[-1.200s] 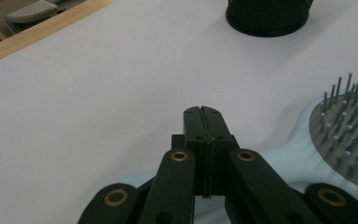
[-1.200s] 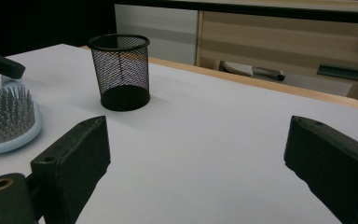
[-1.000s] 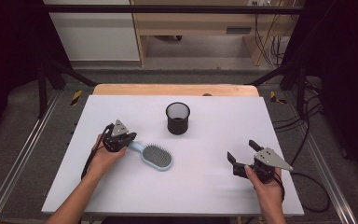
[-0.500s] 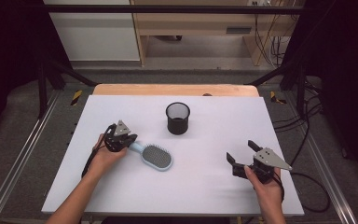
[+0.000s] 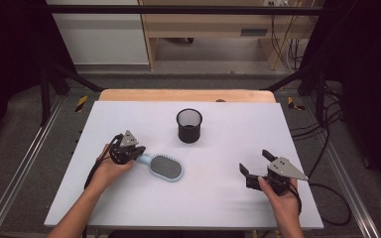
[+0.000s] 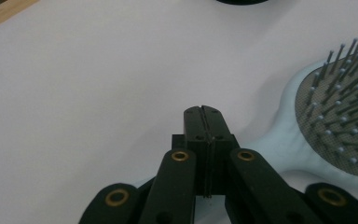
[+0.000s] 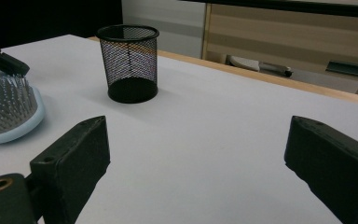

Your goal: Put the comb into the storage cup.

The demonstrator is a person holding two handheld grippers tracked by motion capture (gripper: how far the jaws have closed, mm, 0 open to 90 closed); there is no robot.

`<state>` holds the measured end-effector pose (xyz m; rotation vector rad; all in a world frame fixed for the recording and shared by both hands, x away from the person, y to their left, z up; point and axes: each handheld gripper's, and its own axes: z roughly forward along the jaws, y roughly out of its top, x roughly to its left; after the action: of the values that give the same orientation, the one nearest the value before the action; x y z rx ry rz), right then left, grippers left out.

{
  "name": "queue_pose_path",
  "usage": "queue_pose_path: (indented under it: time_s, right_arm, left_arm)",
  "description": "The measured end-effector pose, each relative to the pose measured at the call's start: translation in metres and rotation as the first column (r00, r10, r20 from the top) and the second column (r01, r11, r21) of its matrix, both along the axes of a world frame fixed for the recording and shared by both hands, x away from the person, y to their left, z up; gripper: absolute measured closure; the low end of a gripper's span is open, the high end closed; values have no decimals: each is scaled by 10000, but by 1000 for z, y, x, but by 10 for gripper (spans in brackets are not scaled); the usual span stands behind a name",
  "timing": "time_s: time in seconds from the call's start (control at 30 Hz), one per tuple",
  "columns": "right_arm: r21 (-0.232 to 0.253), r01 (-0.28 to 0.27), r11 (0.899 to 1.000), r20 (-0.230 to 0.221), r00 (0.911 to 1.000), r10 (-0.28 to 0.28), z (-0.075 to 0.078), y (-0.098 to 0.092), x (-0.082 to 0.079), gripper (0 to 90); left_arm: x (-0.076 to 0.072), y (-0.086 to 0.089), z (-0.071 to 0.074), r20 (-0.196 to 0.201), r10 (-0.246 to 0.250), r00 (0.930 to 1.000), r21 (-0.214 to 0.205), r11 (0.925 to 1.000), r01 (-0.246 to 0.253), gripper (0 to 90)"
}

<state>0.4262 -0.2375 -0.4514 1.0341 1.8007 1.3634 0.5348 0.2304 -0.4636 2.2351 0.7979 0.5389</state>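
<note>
A white tabletop [image 5: 129, 208] on a wooden table, dark floor around. The pale blue paddle hairbrush [image 5: 164, 166] lies left of centre, left gripper [image 5: 135, 151] closed beside its handle; right gripper [image 5: 256, 162] gapes empty

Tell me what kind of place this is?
Likely a lab recording rig: a white table inside a dark metal frame, loose cables on the floor, a person working a handheld left gripper and right gripper.
</note>
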Motion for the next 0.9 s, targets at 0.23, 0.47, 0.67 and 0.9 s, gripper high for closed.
queue_pose_path:
  time_s: [0.23,0.47,0.67,0.9]
  right_arm:
    - [-155,-83,9998,-70,9999,82,-1,2,1,69]
    - [-163,-119,9998,-139,9998,117,-2,2,1,69]
    - [-215,-144,9997,-189,9997,140,-2,3,1,67]
    - [-246,-186,9995,-210,9996,181,-3,4,1,66]
  left_arm:
    - [6,4,-4,-33,123,9999,10,9999,-123,900]
    - [8,9,-4,-205,37,9998,-103,9999,-39,900]
    - [0,10,-3,-346,-221,9992,288,9993,231,900]
    - [-17,17,-3,-380,-270,9989,315,9991,282,900]
